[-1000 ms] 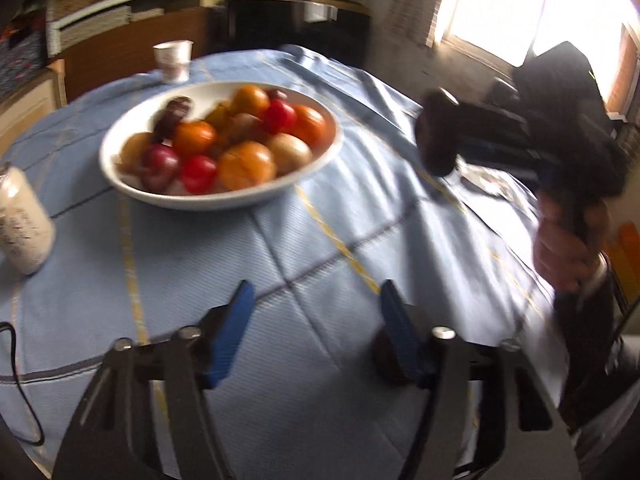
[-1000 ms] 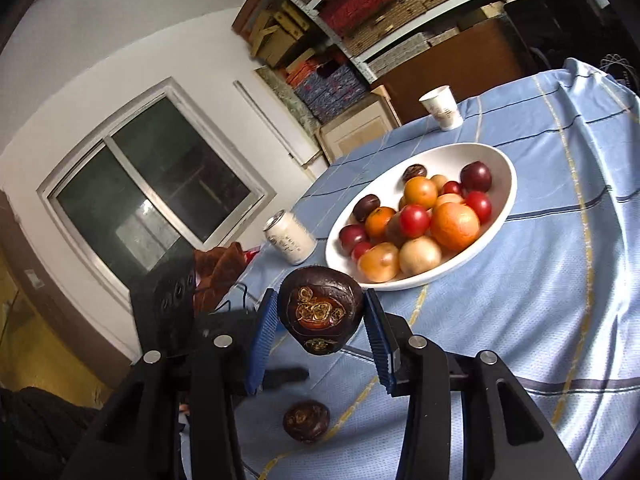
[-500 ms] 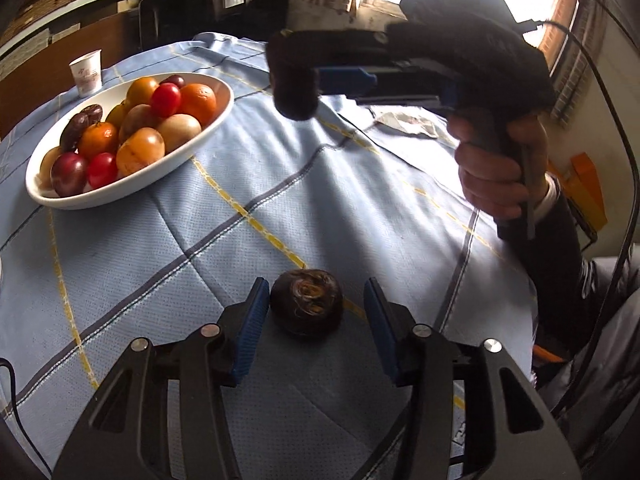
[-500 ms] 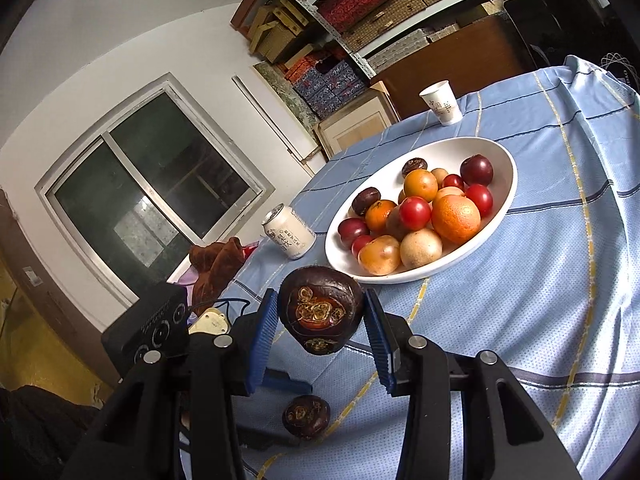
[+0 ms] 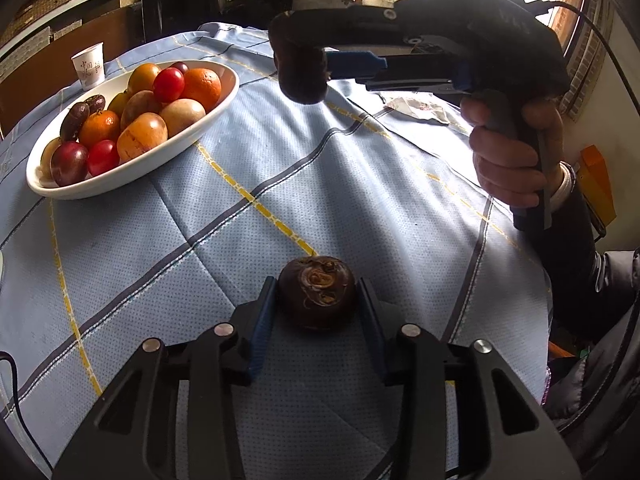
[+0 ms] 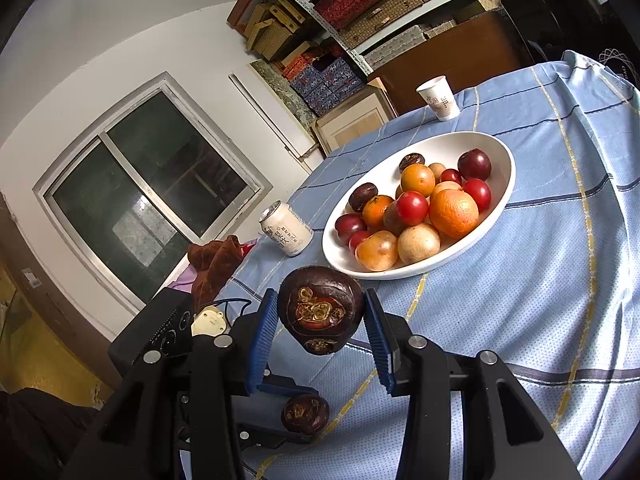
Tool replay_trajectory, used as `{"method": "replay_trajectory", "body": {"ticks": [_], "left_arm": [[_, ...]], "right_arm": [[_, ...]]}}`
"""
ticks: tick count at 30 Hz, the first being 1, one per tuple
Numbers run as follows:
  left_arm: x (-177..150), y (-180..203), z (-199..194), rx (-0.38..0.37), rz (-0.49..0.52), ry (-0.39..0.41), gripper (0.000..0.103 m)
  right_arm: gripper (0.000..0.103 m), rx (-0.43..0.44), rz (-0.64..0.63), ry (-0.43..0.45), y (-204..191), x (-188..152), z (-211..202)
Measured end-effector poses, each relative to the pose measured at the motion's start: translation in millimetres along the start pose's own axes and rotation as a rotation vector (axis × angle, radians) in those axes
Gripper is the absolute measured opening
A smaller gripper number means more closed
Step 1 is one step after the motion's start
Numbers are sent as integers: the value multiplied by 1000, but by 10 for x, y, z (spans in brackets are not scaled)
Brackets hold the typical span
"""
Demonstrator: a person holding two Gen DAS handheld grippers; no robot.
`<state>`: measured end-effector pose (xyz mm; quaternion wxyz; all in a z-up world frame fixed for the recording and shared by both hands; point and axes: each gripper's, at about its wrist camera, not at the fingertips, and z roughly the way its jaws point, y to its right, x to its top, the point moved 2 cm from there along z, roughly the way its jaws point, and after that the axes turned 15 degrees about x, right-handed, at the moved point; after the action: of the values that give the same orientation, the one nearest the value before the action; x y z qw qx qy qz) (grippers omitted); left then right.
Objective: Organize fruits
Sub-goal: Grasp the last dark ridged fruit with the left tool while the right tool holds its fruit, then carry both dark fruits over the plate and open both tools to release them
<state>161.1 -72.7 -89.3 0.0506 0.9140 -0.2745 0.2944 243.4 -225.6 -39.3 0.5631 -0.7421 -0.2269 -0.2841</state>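
A white oval bowl (image 5: 208,124) (image 6: 500,196) holds several oranges, red plums and dark fruits on the blue tablecloth. My right gripper (image 6: 322,320) is shut on a dark brown round fruit (image 6: 320,314) and holds it above the cloth; it also shows in the left wrist view (image 5: 302,76) to the right of the bowl. A second dark brown fruit (image 5: 317,293) (image 6: 305,413) lies on the cloth between the blue pads of my left gripper (image 5: 317,300), whose jaws stand close on both sides of it.
A paper cup (image 5: 89,66) (image 6: 439,98) stands behind the bowl. A white can (image 6: 286,230) stands left of the bowl near the table edge. A crumpled paper (image 5: 416,108) lies at the far right. Shelves with boxes are behind the table.
My left gripper has swung right and come down around the dark fruit on the cloth, and its jaws have narrowed onto it. My right gripper keeps its fruit raised, nearly still.
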Motion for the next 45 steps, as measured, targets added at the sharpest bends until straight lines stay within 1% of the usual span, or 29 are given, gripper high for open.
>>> {"method": "replay_trajectory", "body": {"ticks": [6,11,14,17,19,22,25,27,29,30,34,38,45], "left_arm": [[11,-41,-21,4,-24,2,40],[8,-185,-65,34,-97,17,40],[0,-274,-140,58,-150,50,40],[27,-437,-269,63,-221,109,40],[94,-583,-353,97,-266,140,40],[276,-839,-460,164,-318,177,40],[522,-1112,-503,281,-360,212,40],[690,-1290,-468,326,-395,227,40],[877,-1488,-376,367,-444,225,39],[971,-1582,-305,391,-468,215,40],[1222,-1780,-101,459,-493,175,39],[1398,-1912,95,487,-486,139,39],[1487,-2099,427,498,-495,81,39]], "right_arm": [[44,-19,20,-12,76,-41,44],[44,-19,46,-33,157,-70,114],[44,-38,40,-17,172,-66,120],[44,-43,43,5,185,-10,153],[44,-35,65,23,199,71,193],[44,-49,47,78,197,300,229],[44,-121,-3,132,184,544,301],[44,-187,-33,167,216,704,369],[44,-240,-46,188,288,842,471],[44,-252,-47,191,331,893,505],[44,-303,-45,180,521,1081,712],[44,-335,-46,146,675,1179,844],[44,-391,-60,75,820,1252,984]]}}
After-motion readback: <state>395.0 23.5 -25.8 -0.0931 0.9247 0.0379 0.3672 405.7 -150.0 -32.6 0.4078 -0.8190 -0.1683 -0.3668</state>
